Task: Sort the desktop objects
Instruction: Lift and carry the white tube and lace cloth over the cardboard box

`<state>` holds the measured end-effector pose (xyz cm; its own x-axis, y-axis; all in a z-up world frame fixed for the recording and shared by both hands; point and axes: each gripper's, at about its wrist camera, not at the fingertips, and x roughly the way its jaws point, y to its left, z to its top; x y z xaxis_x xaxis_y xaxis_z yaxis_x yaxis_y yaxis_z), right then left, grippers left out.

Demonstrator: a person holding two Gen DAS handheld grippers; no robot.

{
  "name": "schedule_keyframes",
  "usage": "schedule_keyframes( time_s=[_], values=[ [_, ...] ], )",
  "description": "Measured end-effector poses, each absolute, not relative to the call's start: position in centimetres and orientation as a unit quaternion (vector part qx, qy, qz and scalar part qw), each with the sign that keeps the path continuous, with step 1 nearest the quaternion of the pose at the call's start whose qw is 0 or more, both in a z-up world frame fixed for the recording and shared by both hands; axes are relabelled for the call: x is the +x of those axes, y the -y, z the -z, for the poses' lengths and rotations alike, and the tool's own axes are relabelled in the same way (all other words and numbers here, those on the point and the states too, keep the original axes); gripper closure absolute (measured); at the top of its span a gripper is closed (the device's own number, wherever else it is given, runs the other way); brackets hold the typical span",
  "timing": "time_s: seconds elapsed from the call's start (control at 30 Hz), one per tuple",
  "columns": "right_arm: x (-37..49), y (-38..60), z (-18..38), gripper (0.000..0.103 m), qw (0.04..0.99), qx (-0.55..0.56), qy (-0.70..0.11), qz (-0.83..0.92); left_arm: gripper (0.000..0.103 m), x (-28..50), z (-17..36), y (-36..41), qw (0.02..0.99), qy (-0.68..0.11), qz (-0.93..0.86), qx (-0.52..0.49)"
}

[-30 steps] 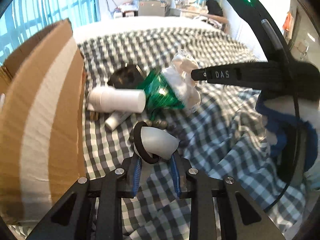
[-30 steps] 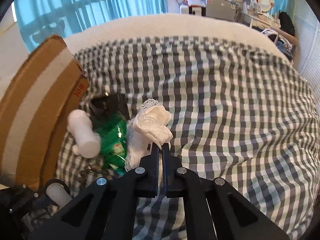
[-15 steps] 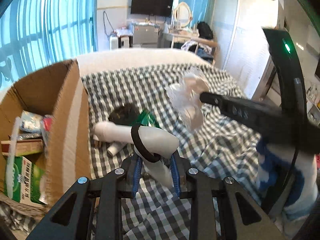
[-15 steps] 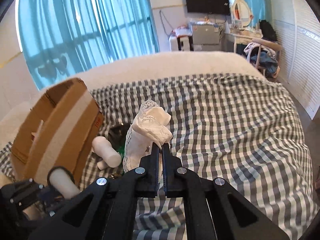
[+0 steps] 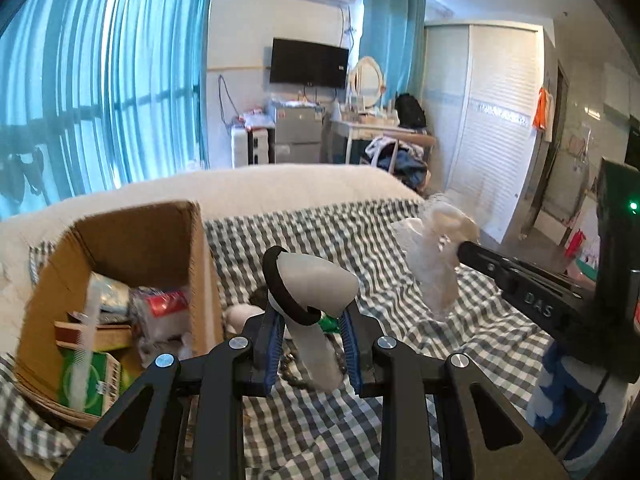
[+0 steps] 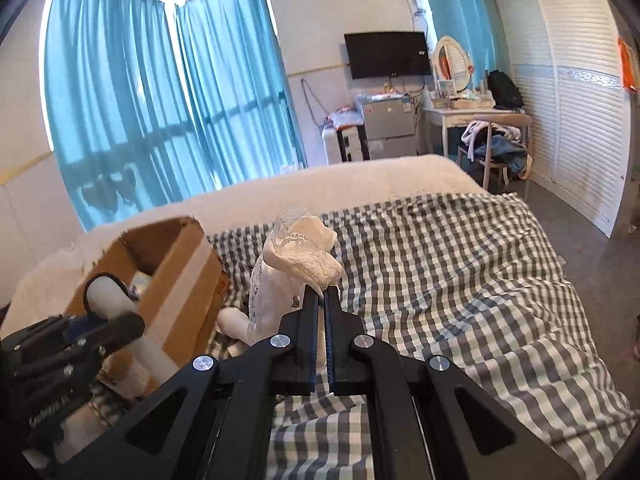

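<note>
My left gripper [image 5: 310, 322] is shut on a translucent white tube [image 5: 316, 284] with a black band around it, held in the air right of the open cardboard box [image 5: 120, 280]. The tube also shows in the right wrist view [image 6: 116, 304]. My right gripper [image 6: 322, 294] is shut on a white lace cloth [image 6: 296, 264], which hangs above the checked bedcover [image 6: 440, 264]. The cloth also shows in the left wrist view [image 5: 436, 256], with the right gripper [image 5: 464, 248] at its side. A white bottle [image 6: 234, 322] lies on the cover beside the box [image 6: 176, 280].
The box holds several packets, a green carton [image 5: 88, 376] and a white comb [image 5: 86, 336]. A green packet [image 5: 328, 322] and dark items lie on the cover, mostly hidden behind the tube. The bed's right edge drops to the floor [image 6: 592, 264].
Both grippers have risen well above the bed with their loads. The pile on the cover has dropped low in view, and the inside of the box has come into sight.
</note>
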<state>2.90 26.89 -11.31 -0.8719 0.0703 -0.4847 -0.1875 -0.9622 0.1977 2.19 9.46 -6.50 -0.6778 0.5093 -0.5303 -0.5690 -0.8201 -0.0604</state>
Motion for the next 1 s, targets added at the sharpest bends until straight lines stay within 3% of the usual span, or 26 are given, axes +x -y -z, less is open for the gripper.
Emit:
schedule_keyframes(
  time_s=[0.57,1.0],
  values=[
    [7.0,-20.5,3.9,0.1,0.051,-0.16,-0.099,-0.981,0.075,2.9,1.4,-3.0,0.214,-0.085,-0.956,-0.18],
    [4.5,-14.8,1.0,0.1,-0.008,-0.142,-0.082,-0.986,0.075,1.8,-0.2,2.3,0.16,-0.075,-0.973,-0.146]
  ],
)
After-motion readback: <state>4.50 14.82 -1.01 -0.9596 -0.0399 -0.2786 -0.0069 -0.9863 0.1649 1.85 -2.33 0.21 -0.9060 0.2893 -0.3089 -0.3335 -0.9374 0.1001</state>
